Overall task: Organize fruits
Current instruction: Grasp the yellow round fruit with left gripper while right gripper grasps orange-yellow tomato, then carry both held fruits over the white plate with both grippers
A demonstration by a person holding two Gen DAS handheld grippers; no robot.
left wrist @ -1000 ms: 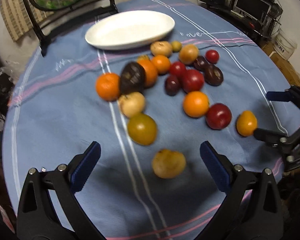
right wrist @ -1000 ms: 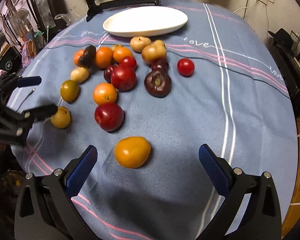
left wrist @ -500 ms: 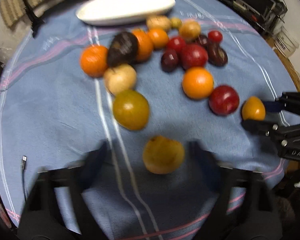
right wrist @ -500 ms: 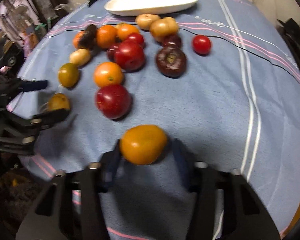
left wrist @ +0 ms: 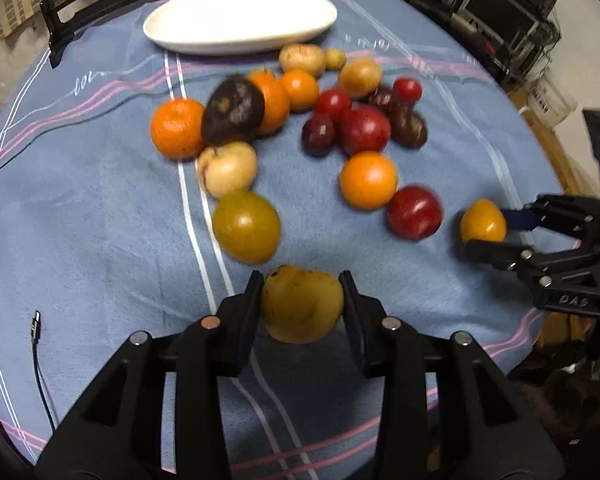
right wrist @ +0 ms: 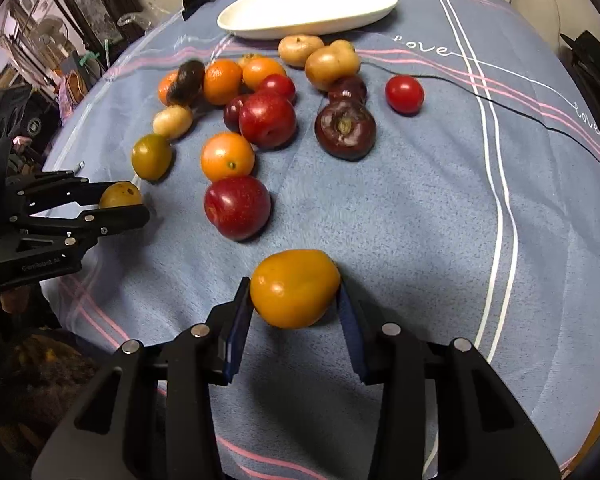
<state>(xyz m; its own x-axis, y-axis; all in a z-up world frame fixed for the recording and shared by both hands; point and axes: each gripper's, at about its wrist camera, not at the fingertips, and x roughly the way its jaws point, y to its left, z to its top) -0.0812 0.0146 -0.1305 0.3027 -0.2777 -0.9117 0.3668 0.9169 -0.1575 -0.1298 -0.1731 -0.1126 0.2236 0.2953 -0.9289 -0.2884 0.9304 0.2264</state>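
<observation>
Left gripper (left wrist: 302, 308): jaws just closed onto yellow fruit (left wrist: 302, 304), near table edge. Right gripper (right wrist: 296, 306): clamps orange fruit (right wrist: 295, 288). We lift both straight, gently, toward the white dish (left wrist: 240, 20).

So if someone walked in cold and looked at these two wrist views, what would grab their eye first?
Both grippers clamp fruit at the near table edge: the left gripper, whose jaws have just been closing, grips a speckled yellow round fruit, and the right gripper holds a glossy orange-yellow fruit. Beyond them, a loose cluster of oranges and red plums lies before the empty white oval dish on the blue striped tablecloth.
</observation>
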